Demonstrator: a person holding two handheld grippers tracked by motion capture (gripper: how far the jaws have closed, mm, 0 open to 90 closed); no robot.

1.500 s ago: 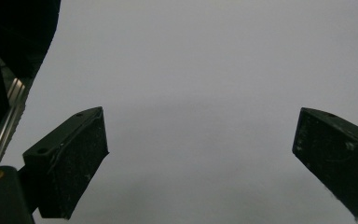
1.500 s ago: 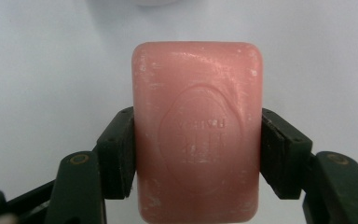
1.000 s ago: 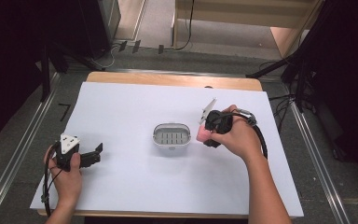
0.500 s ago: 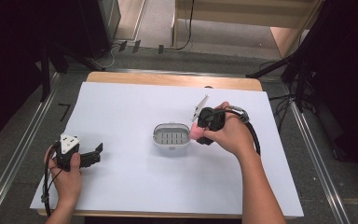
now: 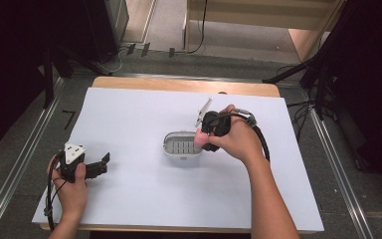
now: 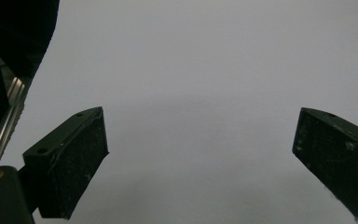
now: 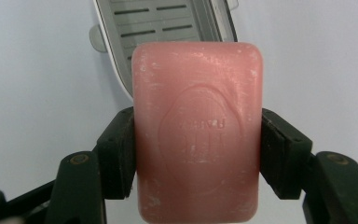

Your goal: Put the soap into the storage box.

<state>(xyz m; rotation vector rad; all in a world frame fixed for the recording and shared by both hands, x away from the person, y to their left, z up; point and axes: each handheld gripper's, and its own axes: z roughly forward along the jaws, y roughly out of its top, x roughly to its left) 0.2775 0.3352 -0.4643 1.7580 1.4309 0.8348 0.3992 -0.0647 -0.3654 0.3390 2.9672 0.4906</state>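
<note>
Pink soap clamped in right tongs over dish.

Both forearms are bare, with no sleeve visible. Each hand carries a black hand-held gripper. The left hand-held gripper has a pale grey three-cornered plate on top, marked with small dark dots that may be screws, and a thin black cable trailing by the wrist. Its jaws are flat, black, scuffed blocks with small holes. The right hand-held gripper shows brass-coloured screws at its linkage joints, and a thick black cable loops around the hand.
</note>
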